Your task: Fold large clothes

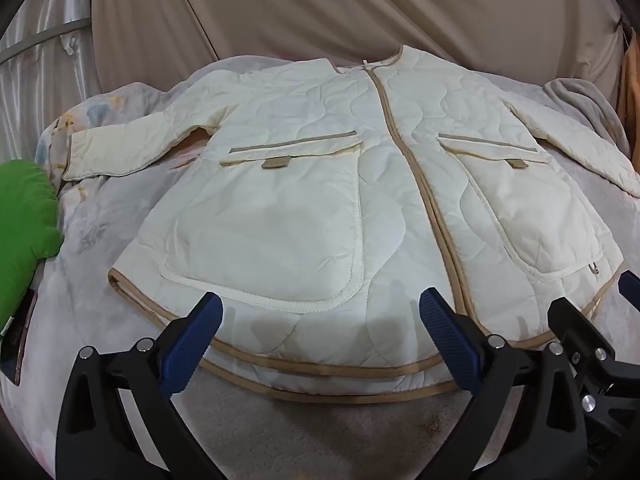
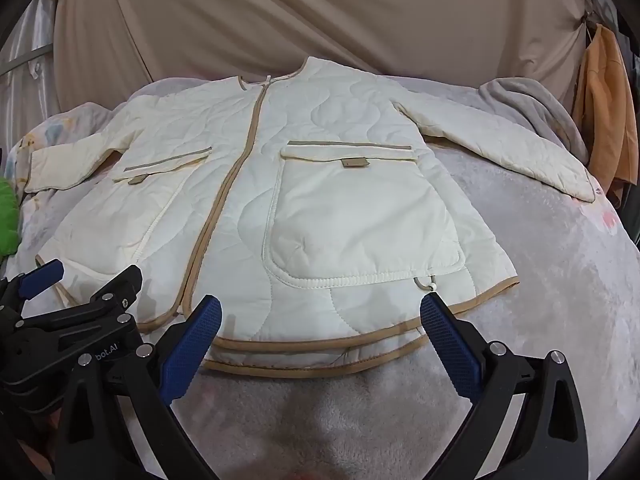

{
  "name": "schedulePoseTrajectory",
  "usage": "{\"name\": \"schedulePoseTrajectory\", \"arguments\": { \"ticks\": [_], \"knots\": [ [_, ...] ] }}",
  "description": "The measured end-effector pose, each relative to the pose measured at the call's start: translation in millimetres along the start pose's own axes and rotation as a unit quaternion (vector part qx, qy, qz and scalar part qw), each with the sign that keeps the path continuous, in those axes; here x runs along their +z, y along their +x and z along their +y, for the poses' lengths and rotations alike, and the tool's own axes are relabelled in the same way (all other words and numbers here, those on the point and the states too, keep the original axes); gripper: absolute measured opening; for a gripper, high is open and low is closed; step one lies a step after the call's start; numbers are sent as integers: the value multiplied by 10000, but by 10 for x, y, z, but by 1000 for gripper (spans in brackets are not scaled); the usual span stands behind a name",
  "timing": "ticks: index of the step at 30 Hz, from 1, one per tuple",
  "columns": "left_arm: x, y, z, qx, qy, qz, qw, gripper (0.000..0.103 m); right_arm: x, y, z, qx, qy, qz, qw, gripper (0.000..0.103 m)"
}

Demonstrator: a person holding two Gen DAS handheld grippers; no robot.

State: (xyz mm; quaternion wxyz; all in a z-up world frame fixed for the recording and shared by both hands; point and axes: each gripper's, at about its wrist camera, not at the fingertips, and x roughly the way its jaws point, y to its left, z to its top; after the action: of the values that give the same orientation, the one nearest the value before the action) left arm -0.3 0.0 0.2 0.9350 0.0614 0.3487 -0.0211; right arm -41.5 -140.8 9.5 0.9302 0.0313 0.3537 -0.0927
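Jacket (image 1: 320, 184) lies flat and zipped on the bed (image 1: 320, 420), sleeves out left and right. Left gripper (image 1: 320, 316) and right gripper (image 2: 320, 316) hover over its near hem, jaws spread wide, nothing between them.

Soft, even indoor light falls from above, faintly cool. The quilted jacket (image 1: 304, 184) is evenly lit, with dim tool shadows on its hem. Fisheye bending curves the bed; corners go black. Focus is sharp throughout.

A cream quilted jacket (image 1: 320, 184) with tan trim lies flat, face-up, zipped, sleeves spread.
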Motion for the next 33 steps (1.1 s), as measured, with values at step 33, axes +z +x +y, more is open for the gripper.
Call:
{"name": "schedulePoseTrajectory", "arguments": {
  "ticks": [33],
  "knots": [
    [-107, 67, -27, 131, -55, -187, 9997, 96, -70, 21, -30, -69, 75, -204, 9997, 98]
  ]
}}
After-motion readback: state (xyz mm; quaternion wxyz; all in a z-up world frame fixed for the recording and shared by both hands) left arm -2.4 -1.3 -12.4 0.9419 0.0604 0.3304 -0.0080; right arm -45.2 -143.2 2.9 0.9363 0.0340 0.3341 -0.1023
